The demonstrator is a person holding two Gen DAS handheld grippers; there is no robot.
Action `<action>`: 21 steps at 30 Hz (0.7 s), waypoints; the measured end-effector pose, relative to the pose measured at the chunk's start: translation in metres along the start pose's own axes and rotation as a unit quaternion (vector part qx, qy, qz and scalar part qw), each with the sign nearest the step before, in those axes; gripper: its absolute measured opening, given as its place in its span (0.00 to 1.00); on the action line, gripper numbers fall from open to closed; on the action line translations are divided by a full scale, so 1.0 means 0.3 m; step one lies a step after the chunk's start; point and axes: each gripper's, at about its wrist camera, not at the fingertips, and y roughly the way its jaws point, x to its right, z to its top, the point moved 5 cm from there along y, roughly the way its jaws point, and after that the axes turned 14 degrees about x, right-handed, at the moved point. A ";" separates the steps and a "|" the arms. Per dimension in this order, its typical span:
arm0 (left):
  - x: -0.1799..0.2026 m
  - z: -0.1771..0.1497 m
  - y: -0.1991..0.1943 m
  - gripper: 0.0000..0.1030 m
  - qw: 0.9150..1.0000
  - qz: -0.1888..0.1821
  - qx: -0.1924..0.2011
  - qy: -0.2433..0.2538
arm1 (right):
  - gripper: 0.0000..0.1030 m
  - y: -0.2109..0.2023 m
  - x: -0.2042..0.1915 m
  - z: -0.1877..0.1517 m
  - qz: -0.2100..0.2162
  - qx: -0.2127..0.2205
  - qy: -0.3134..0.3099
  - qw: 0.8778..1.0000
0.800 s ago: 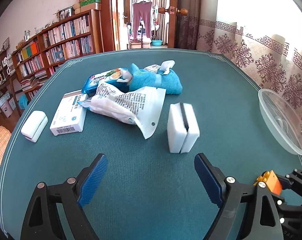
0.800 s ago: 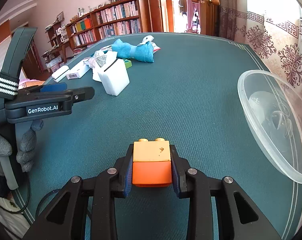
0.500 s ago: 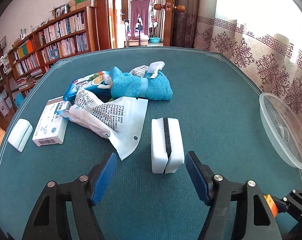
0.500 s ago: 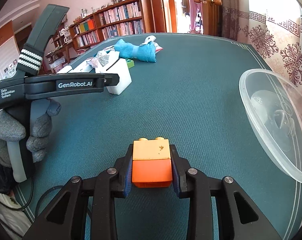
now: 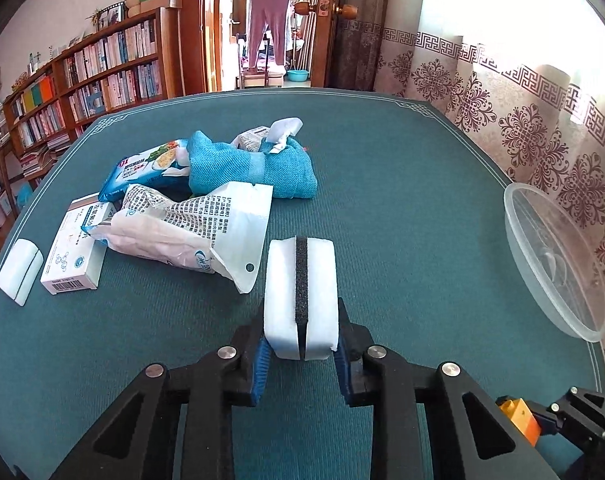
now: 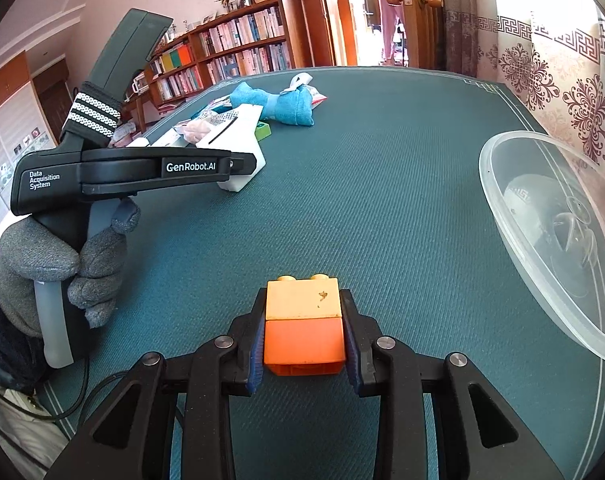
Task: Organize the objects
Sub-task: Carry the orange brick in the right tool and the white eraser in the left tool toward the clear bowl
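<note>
My left gripper (image 5: 301, 354) is shut on a white sponge block with a black middle strip (image 5: 300, 296), which stands on the green table. The sponge also shows in the right wrist view (image 6: 242, 148), partly behind the left gripper's body (image 6: 118, 178). My right gripper (image 6: 304, 350) is shut on an orange and yellow toy brick (image 6: 303, 324), held just above the table near its front edge. The brick shows at the lower right of the left wrist view (image 5: 518, 420). A clear plastic bowl (image 5: 558, 264) stands at the table's right edge, also in the right wrist view (image 6: 550, 236).
A pile lies at the table's middle left: a blue towel (image 5: 254, 168), a white printed bag (image 5: 198, 232), a blue snack packet (image 5: 146, 168), a white box (image 5: 76, 256) and a small white case (image 5: 20, 272). Bookshelves (image 5: 82, 76) and a curtain (image 5: 522, 108) surround the table.
My left gripper moved forward to the white sponge and closed its fingers on it. My right gripper kept hold of the brick and stayed in place.
</note>
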 end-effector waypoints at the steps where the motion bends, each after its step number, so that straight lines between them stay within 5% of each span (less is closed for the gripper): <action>1: -0.001 0.004 -0.012 0.28 1.000 -0.002 0.003 -0.002 | 0.32 -0.001 0.000 0.002 0.000 0.001 0.000 1.000; 12: 0.083 0.031 -0.062 0.28 0.999 -0.026 0.015 0.016 | 0.32 -0.076 0.059 0.072 -0.019 0.043 0.022 0.999; 21: 0.158 0.032 -0.057 0.28 0.998 -0.044 0.013 0.034 | 0.32 -0.185 0.286 0.143 -0.118 0.093 0.073 0.986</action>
